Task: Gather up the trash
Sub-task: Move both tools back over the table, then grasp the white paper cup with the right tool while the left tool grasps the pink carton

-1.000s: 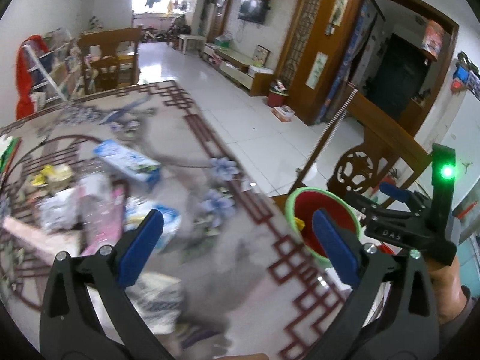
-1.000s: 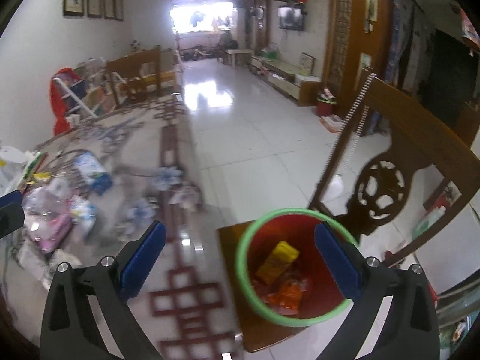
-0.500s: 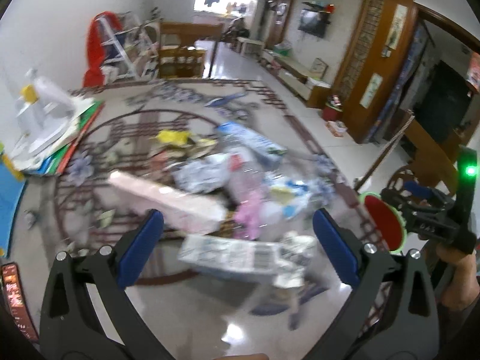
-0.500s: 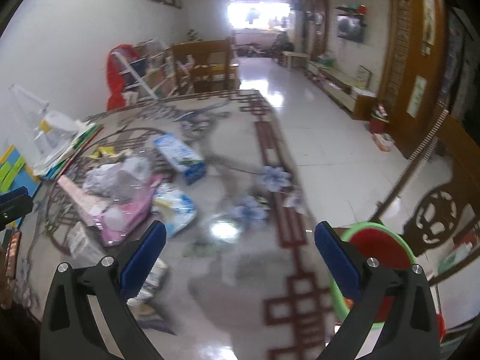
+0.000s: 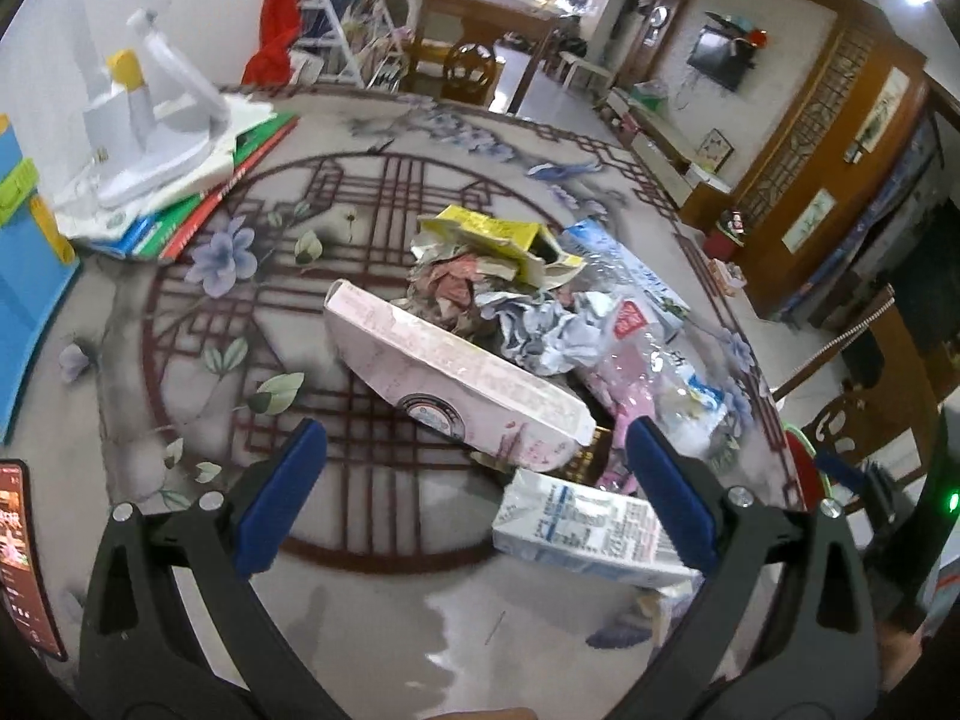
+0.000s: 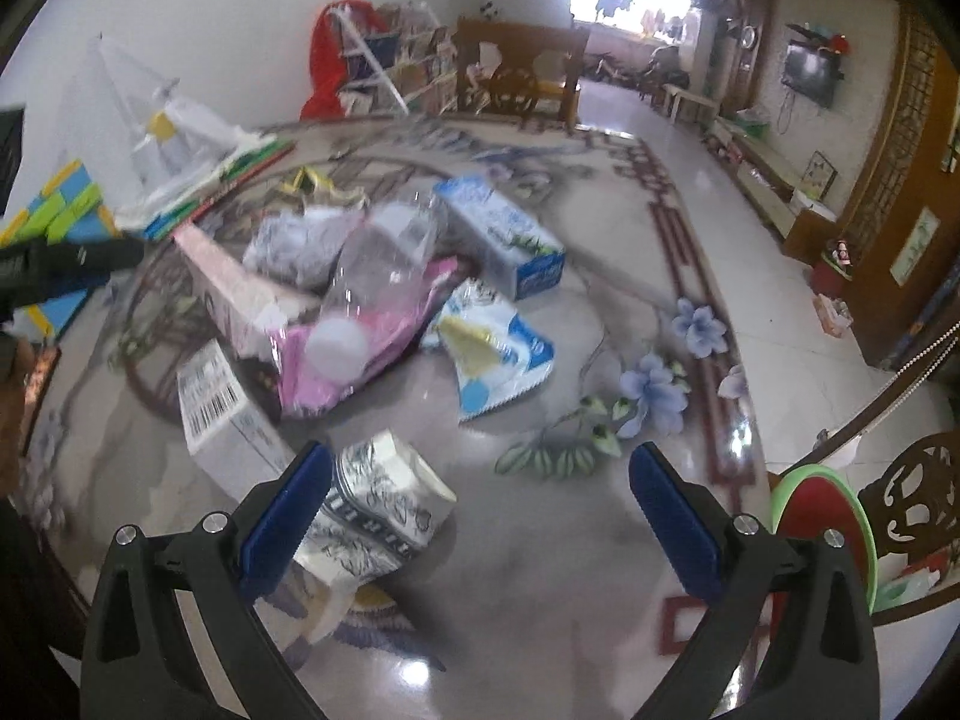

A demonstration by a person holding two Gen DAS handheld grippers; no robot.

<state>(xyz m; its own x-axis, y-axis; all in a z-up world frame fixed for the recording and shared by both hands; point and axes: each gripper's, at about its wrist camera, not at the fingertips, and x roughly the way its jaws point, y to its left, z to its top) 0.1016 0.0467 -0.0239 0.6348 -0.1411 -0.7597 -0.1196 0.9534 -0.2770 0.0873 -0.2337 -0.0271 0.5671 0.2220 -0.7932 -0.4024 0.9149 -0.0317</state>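
A pile of trash lies on the patterned table: a long pink box, a white and blue carton, crumpled paper, a yellow wrapper and a clear plastic bottle. My left gripper is open and empty, just before the pink box. My right gripper is open and empty, over the table near a crushed printed carton. A blue milk carton and a blue and white wrapper lie beyond. The red bin with a green rim stands at the right, on a chair.
Books and a white lamp lie at the table's far left, with a blue block beside them. A phone lies at the left edge. A wooden chair stands by the bin. The right gripper shows in the left wrist view.
Both grippers have swung left, away from the bin and toward the trash pile. The bin has slid to the right edge of both views. Both stay open.
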